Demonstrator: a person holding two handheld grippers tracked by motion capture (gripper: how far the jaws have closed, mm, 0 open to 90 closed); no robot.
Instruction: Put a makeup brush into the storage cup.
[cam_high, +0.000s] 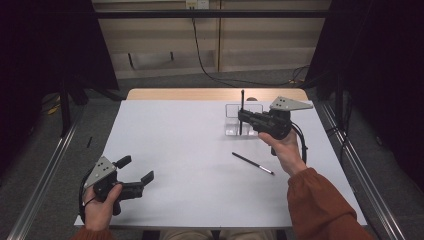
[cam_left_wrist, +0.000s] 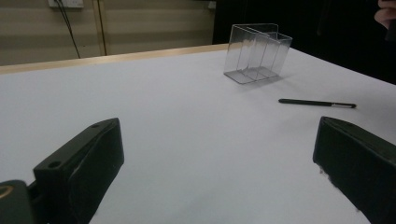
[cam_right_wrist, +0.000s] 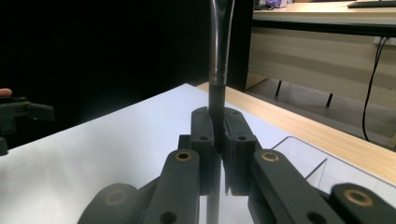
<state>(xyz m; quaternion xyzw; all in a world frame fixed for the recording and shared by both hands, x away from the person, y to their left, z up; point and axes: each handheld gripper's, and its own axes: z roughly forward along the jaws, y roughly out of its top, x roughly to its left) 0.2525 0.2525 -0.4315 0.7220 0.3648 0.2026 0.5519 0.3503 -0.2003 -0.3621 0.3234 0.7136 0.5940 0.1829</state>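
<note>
Standing upright, the slim black pen (cam_high: 242, 112) is clamped between the shut jaws of the right gripper (cam_high: 241, 116), its long axis vertical and its lower end seemingly just above the clear plastic divided holder (cam_high: 231, 120), though the exact compartment is hard to tell. A second thin black pen with a silver tip (cam_high: 252, 163) lies flat on the white table (cam_high: 175, 150), nearer the right hand than the left gripper (cam_high: 136, 169), whose jaws stand wide apart and empty.

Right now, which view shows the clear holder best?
The left gripper view: the clear holder stands whole and unblocked, its dividers plain. In the high view the right gripper and its upright pen cover part of it. The right gripper view catches just a corner of it, at lower right.
</note>
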